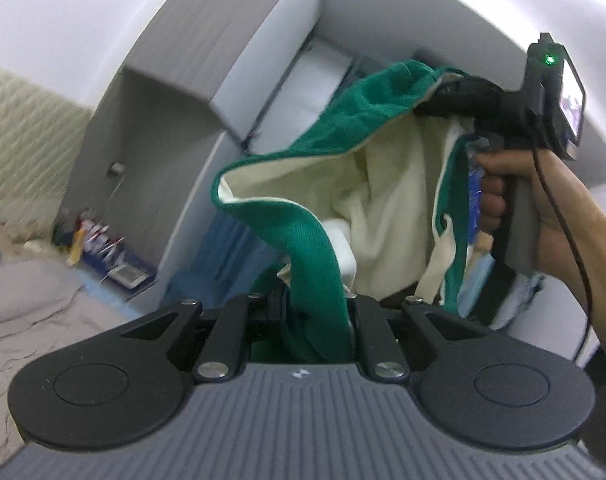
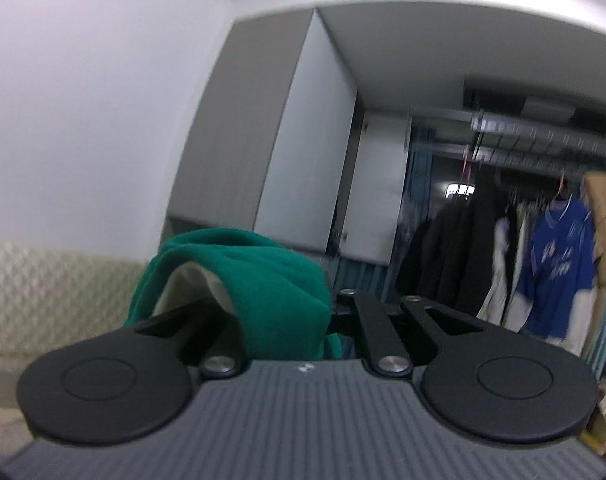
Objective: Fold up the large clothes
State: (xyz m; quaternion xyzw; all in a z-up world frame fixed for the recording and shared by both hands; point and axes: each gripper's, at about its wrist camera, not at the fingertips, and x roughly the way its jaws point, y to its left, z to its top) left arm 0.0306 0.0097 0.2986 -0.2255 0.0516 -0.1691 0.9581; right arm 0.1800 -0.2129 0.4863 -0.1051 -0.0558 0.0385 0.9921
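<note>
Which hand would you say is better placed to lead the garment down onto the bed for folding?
Probably the left. The left gripper pinches the green-and-cream garment with the grey bed just below it, while the right gripper holds the other edge high, farther from the bed.

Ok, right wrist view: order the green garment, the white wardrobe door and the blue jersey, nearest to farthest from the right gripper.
1. Green garment, clamped in the right gripper, left of centre.
2. White wardrobe door, centre, behind it.
3. Blue jersey, hanging far right; its depth against the door is too close to call.
</note>
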